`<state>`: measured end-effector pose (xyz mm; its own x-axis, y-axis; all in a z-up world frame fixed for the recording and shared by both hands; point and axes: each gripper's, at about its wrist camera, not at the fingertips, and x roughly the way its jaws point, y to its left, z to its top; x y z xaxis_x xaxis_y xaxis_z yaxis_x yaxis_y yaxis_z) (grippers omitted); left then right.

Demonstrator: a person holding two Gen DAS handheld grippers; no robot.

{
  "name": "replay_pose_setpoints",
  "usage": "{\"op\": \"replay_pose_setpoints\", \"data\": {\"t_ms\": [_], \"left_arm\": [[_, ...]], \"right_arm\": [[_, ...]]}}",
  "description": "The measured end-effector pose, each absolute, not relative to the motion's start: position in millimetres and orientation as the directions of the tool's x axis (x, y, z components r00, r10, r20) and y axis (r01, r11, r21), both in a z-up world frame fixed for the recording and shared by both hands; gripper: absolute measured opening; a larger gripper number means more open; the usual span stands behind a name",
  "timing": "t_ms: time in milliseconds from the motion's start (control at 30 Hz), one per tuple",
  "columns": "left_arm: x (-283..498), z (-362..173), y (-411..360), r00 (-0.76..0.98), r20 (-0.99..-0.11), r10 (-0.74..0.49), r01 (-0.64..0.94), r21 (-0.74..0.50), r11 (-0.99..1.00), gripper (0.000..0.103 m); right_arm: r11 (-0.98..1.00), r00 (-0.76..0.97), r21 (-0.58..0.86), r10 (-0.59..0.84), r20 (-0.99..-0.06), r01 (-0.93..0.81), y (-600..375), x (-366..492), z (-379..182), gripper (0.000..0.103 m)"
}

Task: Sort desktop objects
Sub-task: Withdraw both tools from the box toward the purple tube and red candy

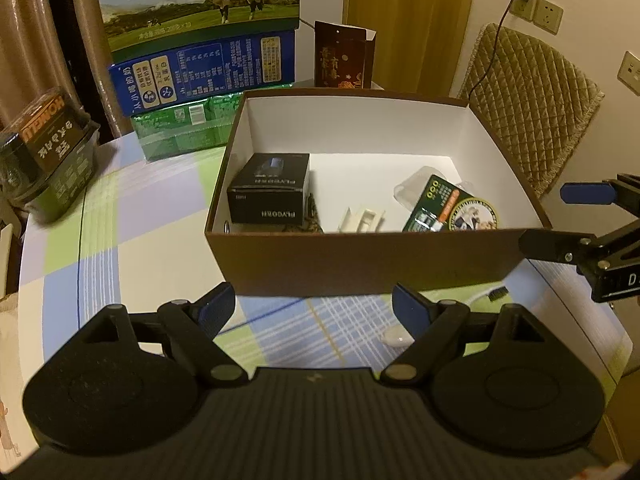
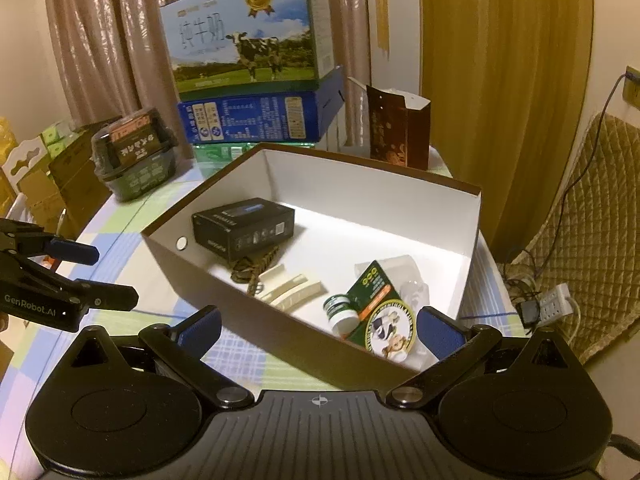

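The left gripper point(image 1: 314, 310) hangs released, its blue pads spread wide and holding nothing, in front of the near wall of the brown box point(image 1: 360, 258). Inside the box, going left to right, lie a black carton point(image 1: 269, 188) at about 11 o'clock from that gripper, a cream plastic piece point(image 1: 362, 220) near 12 o'clock, and a green packet point(image 1: 450, 210) at 1 o'clock. Still out on the checked tablecloth point(image 1: 120, 248), a small white thing point(image 1: 396, 336) sits just beside the left gripper's right finger, at about 3 o'clock, with a white toothbrush point(image 1: 486, 296) lying crosswise beyond it toward 2 o'clock, bristles pointing right. The right gripper point(image 2: 318, 330) is likewise spread and empty, poised over the box's near corner with the packet point(image 2: 374, 308) almost between its pads. Judging by this, the left gripper is nearer the leftover pieces, which cannot be made out in the right wrist view
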<state>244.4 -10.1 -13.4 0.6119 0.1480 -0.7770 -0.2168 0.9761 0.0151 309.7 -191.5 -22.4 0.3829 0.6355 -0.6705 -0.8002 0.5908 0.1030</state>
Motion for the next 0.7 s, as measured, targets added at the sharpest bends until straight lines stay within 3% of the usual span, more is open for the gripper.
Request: {"op": "replay_pose_setpoints", "data": {"t_ms": [700], "left_arm": [[183, -29, -38, 0.57, -0.81, 0.136, -0.216, 0.013, 0.976, 0.083]], "right_arm": [[0.606, 0.334, 0.158, 0.615, -0.714, -0.779, -218, 255, -32, 0.101]]}}
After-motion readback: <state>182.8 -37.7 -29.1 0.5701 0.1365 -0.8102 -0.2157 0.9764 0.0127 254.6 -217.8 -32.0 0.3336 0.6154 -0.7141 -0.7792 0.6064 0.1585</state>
